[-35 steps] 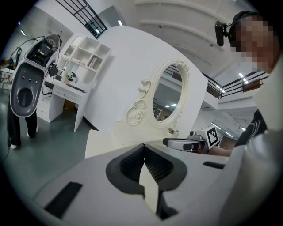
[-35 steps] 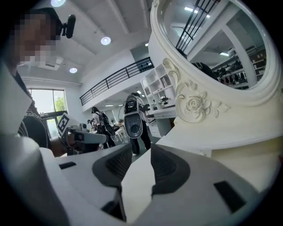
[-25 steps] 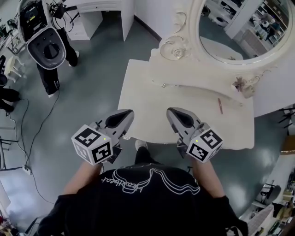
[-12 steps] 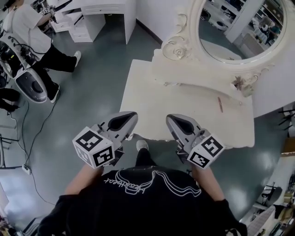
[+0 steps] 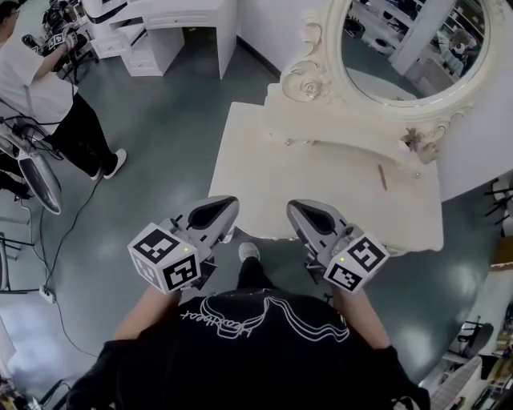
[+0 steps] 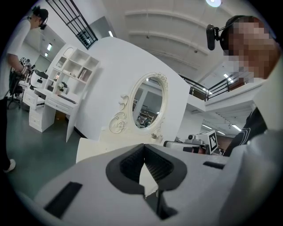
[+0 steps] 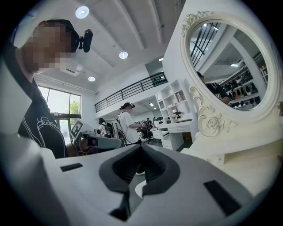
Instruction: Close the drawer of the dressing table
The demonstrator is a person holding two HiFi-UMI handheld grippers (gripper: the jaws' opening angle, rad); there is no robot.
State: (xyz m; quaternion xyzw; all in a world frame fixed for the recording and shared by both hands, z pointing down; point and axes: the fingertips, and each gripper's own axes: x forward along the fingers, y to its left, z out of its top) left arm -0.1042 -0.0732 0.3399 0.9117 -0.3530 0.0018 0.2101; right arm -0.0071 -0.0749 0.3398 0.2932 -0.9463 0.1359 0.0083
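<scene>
At the near edge of the dressing table (image 5: 321,200), its drawer hidden under the top, left gripper (image 5: 231,202) and right gripper (image 5: 292,207) hover clenched and empty; the rigid front should slide freely, so push mid-face.

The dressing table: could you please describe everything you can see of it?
The dressing table is cream-white, looks like painted wood, and stands against a white wall. Its flat top has a curved front edge and a raised back ledge carrying an oval mirror in a carved frame with a rose scroll. A thin reddish stick lies on the top at the right. Its drawer front is not visible from above.
</scene>
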